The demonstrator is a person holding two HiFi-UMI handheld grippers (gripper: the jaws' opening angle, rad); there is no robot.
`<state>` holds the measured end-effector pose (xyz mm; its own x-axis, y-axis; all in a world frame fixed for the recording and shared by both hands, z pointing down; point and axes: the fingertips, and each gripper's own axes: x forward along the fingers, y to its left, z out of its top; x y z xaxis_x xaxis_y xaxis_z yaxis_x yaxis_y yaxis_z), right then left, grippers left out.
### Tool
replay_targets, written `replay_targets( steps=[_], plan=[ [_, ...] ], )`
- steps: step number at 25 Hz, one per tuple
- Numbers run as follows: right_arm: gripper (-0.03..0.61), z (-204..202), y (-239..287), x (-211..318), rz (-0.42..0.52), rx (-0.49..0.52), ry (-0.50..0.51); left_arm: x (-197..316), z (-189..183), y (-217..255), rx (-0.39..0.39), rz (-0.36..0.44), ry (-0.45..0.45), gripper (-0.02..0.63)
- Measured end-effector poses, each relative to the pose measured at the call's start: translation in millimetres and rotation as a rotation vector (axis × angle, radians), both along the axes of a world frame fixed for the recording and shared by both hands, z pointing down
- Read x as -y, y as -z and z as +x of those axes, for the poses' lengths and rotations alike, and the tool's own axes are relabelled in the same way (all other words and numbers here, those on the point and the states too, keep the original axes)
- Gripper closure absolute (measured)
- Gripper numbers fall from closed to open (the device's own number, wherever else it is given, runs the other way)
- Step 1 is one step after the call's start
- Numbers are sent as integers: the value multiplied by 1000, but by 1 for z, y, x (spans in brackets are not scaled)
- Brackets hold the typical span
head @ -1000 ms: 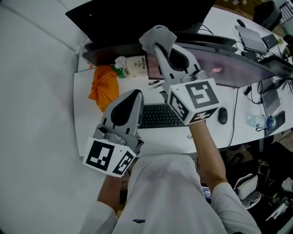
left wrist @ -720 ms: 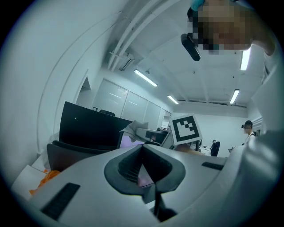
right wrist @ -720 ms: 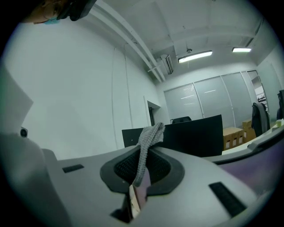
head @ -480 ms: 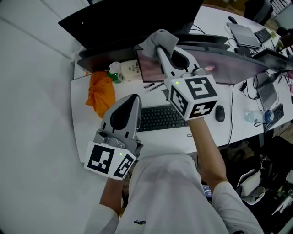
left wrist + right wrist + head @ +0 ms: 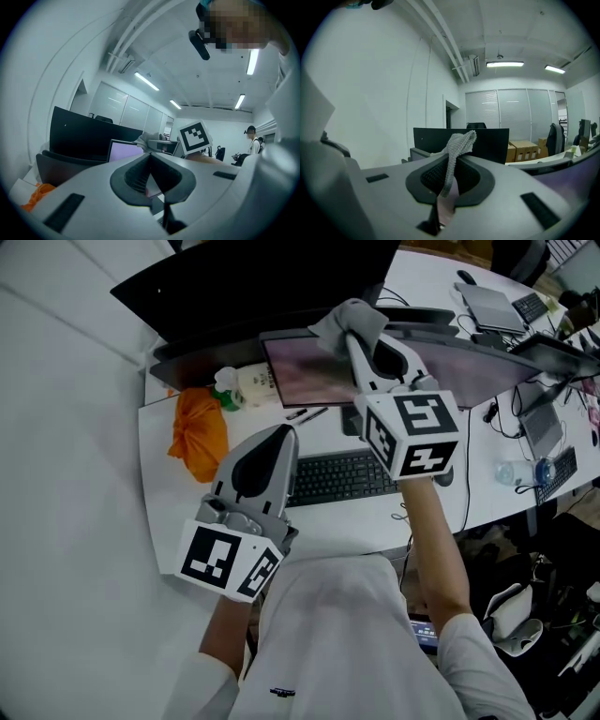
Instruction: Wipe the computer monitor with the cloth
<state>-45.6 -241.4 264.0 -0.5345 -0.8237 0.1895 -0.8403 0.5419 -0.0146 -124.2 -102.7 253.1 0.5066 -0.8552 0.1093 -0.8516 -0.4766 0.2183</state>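
Observation:
A wide curved monitor [image 5: 300, 371] stands on the white desk, its screen glowing pale pink. My right gripper [image 5: 354, 326] is shut on a grey cloth [image 5: 352, 317], which bunches at the monitor's top edge. In the right gripper view the cloth [image 5: 457, 145] hangs pinched between the jaws. My left gripper [image 5: 281, 432] is held low over the desk's front, left of the keyboard, shut with nothing in it. In the left gripper view the monitor [image 5: 124, 152] shows beyond the closed jaws.
A black keyboard [image 5: 337, 476] lies before the monitor. An orange cloth [image 5: 199, 432] and a white bottle [image 5: 246, 385] sit at the desk's left. A dark partition [image 5: 253, 282] rises behind. A mouse [image 5: 444, 476], a water bottle [image 5: 521, 472] and laptops [image 5: 502, 307] lie right.
My right gripper with the grey cloth has slid rightward along the monitor's top edge. The left gripper has stayed about where it was.

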Motion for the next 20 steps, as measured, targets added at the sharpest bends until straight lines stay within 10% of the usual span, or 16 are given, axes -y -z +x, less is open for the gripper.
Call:
replay_targets(
  steps=[20],
  plan=[
    [552, 117, 0, 12, -11, -77, -166, 2, 66, 11, 37, 24, -74, 595]
  ],
)
